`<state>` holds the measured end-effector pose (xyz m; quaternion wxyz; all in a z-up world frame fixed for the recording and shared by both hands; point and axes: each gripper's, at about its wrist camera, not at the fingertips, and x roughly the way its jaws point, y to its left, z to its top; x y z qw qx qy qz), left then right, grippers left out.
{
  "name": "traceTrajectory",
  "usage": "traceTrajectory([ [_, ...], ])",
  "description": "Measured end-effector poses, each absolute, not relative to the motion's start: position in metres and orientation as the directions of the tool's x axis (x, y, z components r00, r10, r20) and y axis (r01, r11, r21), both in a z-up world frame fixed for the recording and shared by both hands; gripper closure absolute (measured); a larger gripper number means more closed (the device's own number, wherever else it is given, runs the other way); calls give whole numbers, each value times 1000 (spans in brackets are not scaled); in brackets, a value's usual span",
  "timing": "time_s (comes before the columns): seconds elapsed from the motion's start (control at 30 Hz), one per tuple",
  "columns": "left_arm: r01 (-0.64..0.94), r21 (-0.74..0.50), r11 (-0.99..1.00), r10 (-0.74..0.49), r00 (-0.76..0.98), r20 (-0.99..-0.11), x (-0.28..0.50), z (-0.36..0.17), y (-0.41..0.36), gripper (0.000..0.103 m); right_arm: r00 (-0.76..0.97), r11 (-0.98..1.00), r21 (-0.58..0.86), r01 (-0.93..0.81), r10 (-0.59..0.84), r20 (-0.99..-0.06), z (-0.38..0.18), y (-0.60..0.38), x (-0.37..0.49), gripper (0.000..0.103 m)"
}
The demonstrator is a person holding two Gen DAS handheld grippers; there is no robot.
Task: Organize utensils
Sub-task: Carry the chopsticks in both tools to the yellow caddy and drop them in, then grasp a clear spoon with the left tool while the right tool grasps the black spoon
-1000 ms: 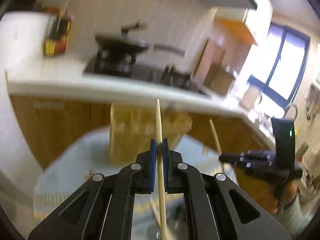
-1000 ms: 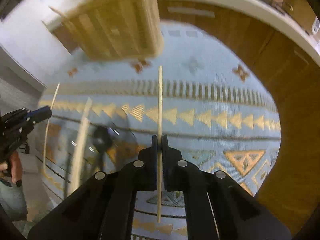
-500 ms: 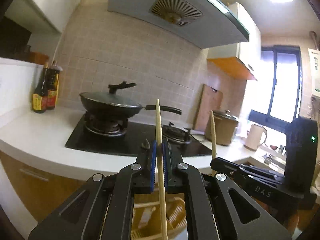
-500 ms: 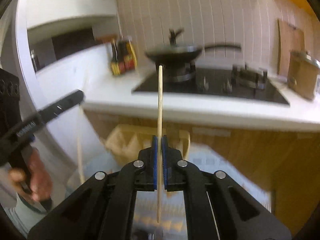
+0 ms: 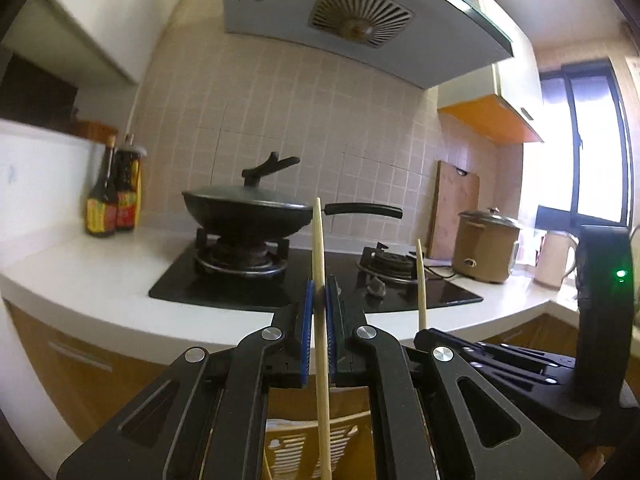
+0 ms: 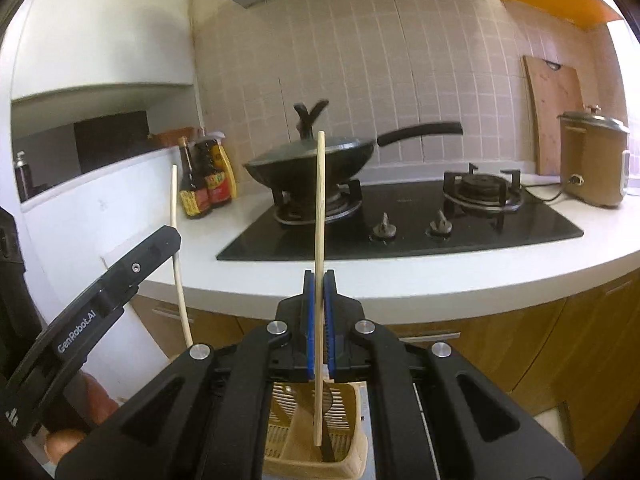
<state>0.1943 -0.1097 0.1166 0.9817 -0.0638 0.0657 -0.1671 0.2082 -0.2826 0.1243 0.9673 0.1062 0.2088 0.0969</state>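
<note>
Beige tiled wall (image 5: 304, 128) behind white worktop (image 5: 100, 276) with black hob (image 6: 420, 224), range hood (image 5: 360, 24) overhead, orange-brown cabinets (image 6: 540, 344) below, bright window (image 5: 592, 152) at right.

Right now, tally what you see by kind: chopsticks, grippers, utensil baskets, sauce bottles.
Chopsticks: 2, one in the left gripper, one in the right gripper
Grippers: 2
Slotted basket: 1
Sauce bottles: 2
Total: 7
</note>
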Motion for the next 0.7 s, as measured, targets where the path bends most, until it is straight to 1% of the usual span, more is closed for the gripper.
traceTrajectory([
  [0.1,324,-136,936,-341,932,-125,191,115,-109,98,889,958,252,-137,231,-396,111,-282,221,100],
  [0.17,333,-146,932,-353,924,-145,191,114,-106,92,886,956,260,-137,236,-400,104,-282,220,100],
  [0.27,363,-175,915,-392,903,-177,187,116,-98,75,878,954,263,-141,243,-412,98,-281,220,99],
  [0.3,377,-184,908,-409,893,-190,185,116,-96,67,873,952,270,-147,253,-417,96,-281,220,99],
  [0.47,410,-218,886,-452,867,-207,167,120,-84,62,846,937,309,-162,293,-445,94,-283,218,97],
  [0.5,418,-230,879,-464,862,-206,162,122,-80,58,844,936,312,-161,295,-447,96,-284,219,94],
  [0.57,422,-241,874,-471,859,-203,154,126,-75,57,847,937,312,-156,290,-446,97,-285,211,88],
  [0.7,441,-291,849,-504,842,-193,134,138,-62,56,853,940,306,-149,279,-440,102,-284,187,53],
])
